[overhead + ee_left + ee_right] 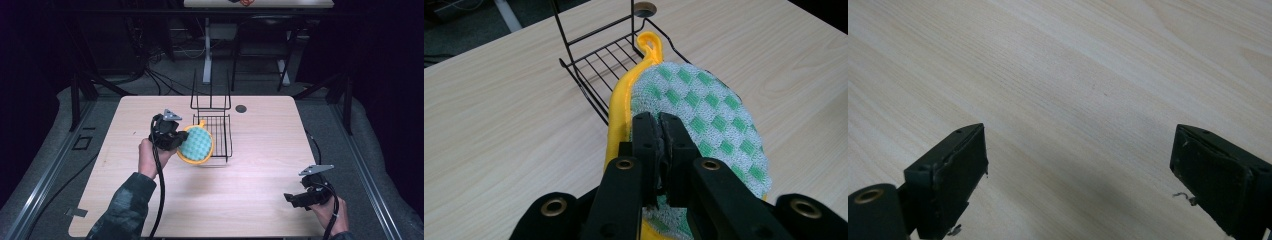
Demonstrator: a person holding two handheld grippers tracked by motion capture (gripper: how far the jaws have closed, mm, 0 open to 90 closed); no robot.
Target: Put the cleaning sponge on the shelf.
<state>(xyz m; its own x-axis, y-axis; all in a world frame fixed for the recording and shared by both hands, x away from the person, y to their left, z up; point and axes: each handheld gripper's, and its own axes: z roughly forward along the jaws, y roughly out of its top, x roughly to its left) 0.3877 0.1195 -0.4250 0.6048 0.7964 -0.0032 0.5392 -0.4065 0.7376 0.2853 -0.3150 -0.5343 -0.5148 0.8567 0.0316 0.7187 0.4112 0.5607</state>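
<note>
1. Nearest you, at the table's front right, your right hand (334,212) holds the right gripper (295,200) low over the bare pale wooden table (260,190). In the right gripper view its jaws stand wide apart with nothing between them.
2. Farther in, left of centre, your left hand (148,157) holds the left gripper (176,142). Its jaws are closed on the near edge of a round scrubbing pad (196,144), which has a green-and-white checked mesh face and a yellow rim.
3. The pad is lifted and tilted, its far edge over the left side of a black wire rack (216,131).
4. The rack sits on the table at mid-depth, its tall wire back upright.
5. Just beyond it, a small dark round hole (241,108) marks the tabletop.
</note>
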